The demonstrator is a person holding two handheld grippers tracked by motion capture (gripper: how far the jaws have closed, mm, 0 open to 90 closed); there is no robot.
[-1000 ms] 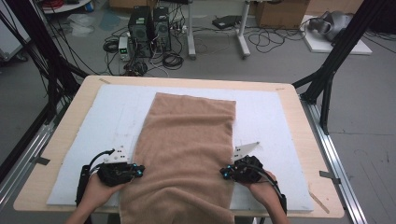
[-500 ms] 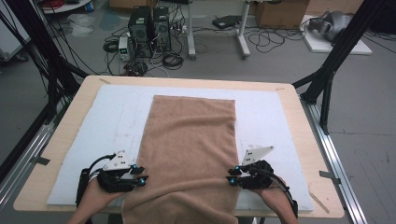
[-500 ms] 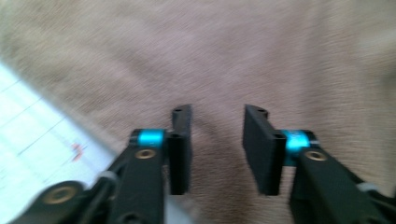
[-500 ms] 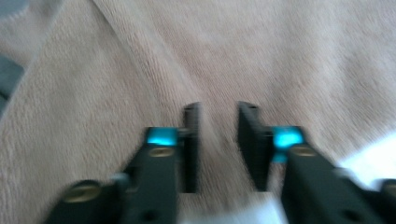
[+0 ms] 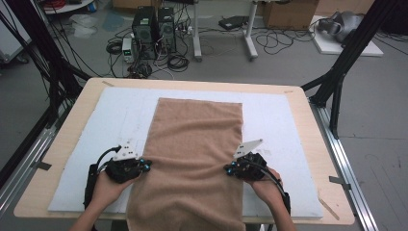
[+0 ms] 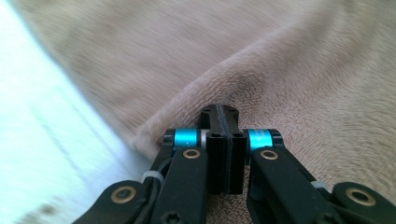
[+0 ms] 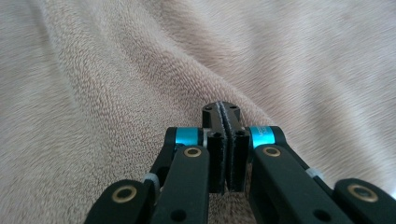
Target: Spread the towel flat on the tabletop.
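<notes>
A tan towel (image 5: 192,144) lies lengthwise on the white mat (image 5: 120,110), and its near end hangs over the table's front edge. My left gripper (image 5: 143,166) sits at the towel's left edge and my right gripper (image 5: 229,169) at its right edge, both near the front. Both pairs of jaws have just been closing. In the left gripper view the left gripper (image 6: 219,112) is shut, with a ridge of towel (image 6: 280,60) running into its tips. The right gripper (image 7: 222,109) is shut the same way on a raised fold of towel (image 7: 116,70).
The wooden table (image 5: 298,96) carries the mat. Black frame legs (image 5: 337,82) stand at the right and left sides. Computers and cables (image 5: 154,29) lie on the floor beyond the far edge. Bare mat flanks the towel on both sides.
Both hands pulled slightly toward the near edge, then came forward again to the towel's sides. A shallow wrinkle now runs across the towel between the two grippers.
</notes>
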